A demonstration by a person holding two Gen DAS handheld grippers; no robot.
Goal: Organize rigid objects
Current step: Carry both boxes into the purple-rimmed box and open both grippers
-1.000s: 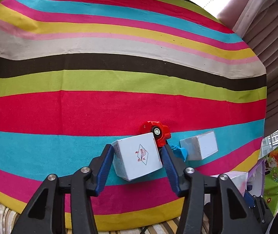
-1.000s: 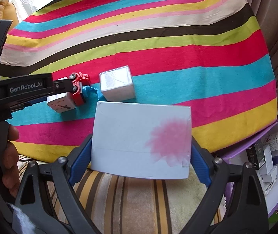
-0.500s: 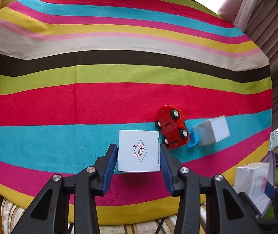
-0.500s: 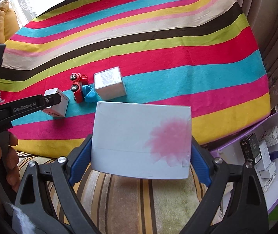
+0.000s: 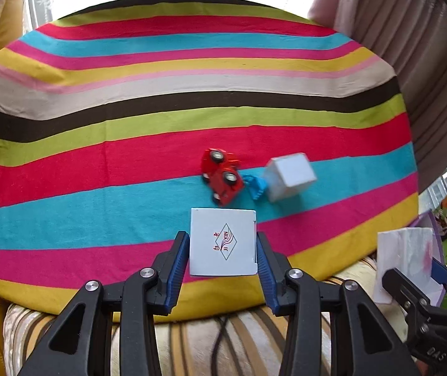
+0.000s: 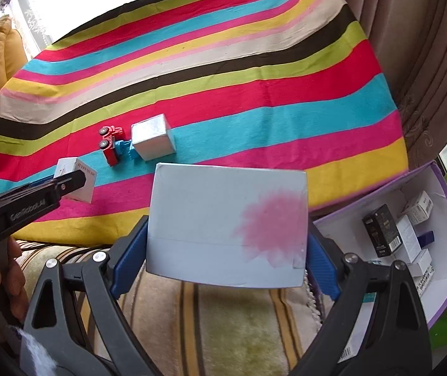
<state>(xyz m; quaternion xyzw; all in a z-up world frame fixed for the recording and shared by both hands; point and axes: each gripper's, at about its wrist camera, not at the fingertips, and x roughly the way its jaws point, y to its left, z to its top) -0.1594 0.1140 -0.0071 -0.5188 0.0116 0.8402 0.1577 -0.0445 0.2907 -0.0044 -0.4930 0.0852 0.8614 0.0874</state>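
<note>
Partway done, I judge: the left claw [image 5: 223, 250] is clamped on a small white cardboard box with a red diamond logo [image 5: 223, 246], the right claw [image 6: 226, 244] on a larger white pink-stained box [image 6: 226, 222]. A red toy car [image 5: 221, 175], blue toy piece [image 5: 256, 188] and white cube box [image 5: 290, 175] remain on the striped surface [image 5: 192, 112]. The purple-edged open bin [image 6: 442, 206] holds several small boxes [image 6: 402, 238].

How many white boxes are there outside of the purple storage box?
3. A small white cardboard box with a red logo sits between the left gripper's pads; a large white box with a pink stain is in the right gripper; a white cube box lies on the striped cloth.
</note>
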